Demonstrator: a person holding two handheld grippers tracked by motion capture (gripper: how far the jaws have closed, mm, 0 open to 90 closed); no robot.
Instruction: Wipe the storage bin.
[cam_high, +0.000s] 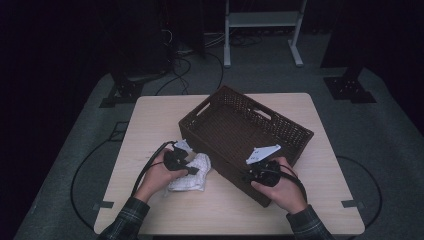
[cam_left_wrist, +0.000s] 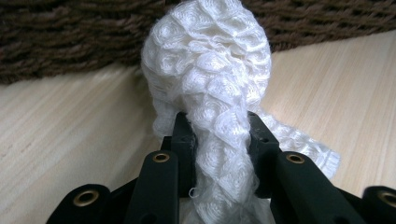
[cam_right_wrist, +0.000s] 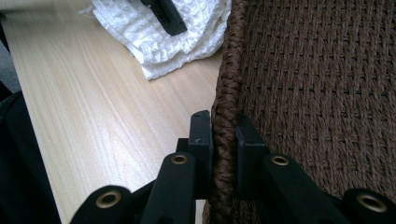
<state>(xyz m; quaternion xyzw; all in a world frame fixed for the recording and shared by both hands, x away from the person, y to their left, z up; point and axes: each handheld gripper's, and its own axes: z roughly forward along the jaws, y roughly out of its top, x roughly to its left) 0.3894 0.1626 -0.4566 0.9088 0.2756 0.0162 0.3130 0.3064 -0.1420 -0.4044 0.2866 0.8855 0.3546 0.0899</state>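
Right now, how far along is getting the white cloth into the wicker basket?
Done: the right gripper clamps the brown wicker basket by its near rim, and the left gripper has pinched the white waffle-weave cloth. In hand: gathering the cloth beside the basket. Left: lifting it in; the cloth lies on the table.

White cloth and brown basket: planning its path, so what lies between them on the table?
Bare tabletop separates white cloth from basket in the right gripper view.

The left tool (cam_left_wrist: 218, 135) pinches a white waffle-weave cloth (cam_left_wrist: 210, 70) just before the brown woven basket (cam_left_wrist: 70, 42).
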